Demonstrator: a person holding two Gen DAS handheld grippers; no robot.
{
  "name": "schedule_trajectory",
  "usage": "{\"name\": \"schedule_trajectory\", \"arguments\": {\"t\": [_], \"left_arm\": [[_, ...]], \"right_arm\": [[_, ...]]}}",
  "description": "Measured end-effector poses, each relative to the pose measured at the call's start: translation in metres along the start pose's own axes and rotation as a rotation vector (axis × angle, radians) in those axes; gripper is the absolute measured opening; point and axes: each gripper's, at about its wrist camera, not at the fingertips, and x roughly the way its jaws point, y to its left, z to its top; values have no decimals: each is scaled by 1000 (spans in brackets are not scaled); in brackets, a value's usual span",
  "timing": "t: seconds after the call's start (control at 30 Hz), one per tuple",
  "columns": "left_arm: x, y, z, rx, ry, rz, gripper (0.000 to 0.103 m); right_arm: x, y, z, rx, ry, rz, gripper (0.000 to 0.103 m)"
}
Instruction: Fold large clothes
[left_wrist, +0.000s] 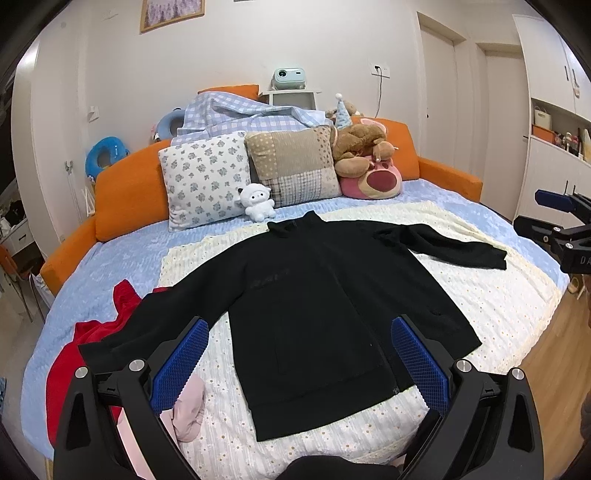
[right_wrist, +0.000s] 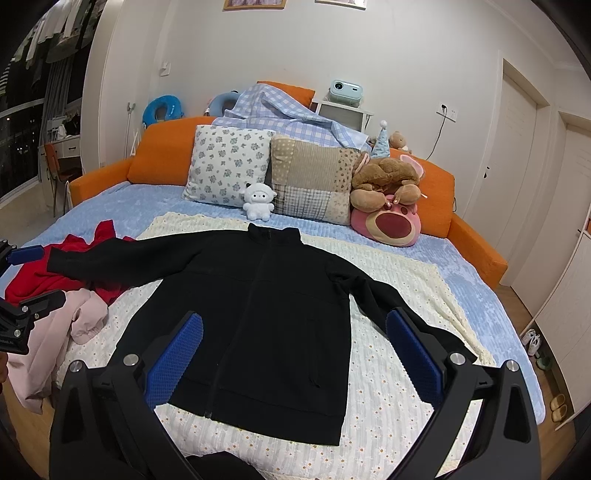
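A black zip jacket (left_wrist: 314, 302) lies flat and face up on a cream blanket (left_wrist: 491, 295) on the bed, collar toward the pillows, both sleeves spread out to the sides. It also shows in the right wrist view (right_wrist: 266, 325). My left gripper (left_wrist: 299, 365) is open and empty above the jacket's hem, nearer its left sleeve. My right gripper (right_wrist: 293, 360) is open and empty above the hem, nearer the right sleeve. The right gripper also shows at the right edge of the left wrist view (left_wrist: 561, 236).
A red garment (left_wrist: 92, 343) and a pink garment (left_wrist: 188, 410) lie heaped at the bed's left side. Pillows (left_wrist: 207, 177) and plush toys (left_wrist: 365, 162) line the orange headboard (left_wrist: 125, 192). Wood floor (left_wrist: 554, 354) and cupboards are to the right.
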Motion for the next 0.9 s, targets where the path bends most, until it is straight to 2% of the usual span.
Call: {"name": "schedule_trajectory", "arguments": {"t": [0.17, 0.37, 0.47, 0.57, 0.9], "left_arm": [[-4, 8, -1, -42, -58, -24, 100], [-3, 9, -5, -31, -31, -20, 100], [3, 8, -8, 14, 43, 4, 100], [2, 7, -8, 26, 31, 12, 100], [7, 10, -11, 47, 82, 32, 100]], "right_arm": [[-1, 0, 3, -4, -1, 0, 98], [-2, 0, 7, -3, -2, 0, 98], [-3, 2, 9, -8, -2, -3, 98], [-4, 3, 13, -8, -2, -4, 98], [-3, 8, 12, -17, 2, 3, 98]]}}
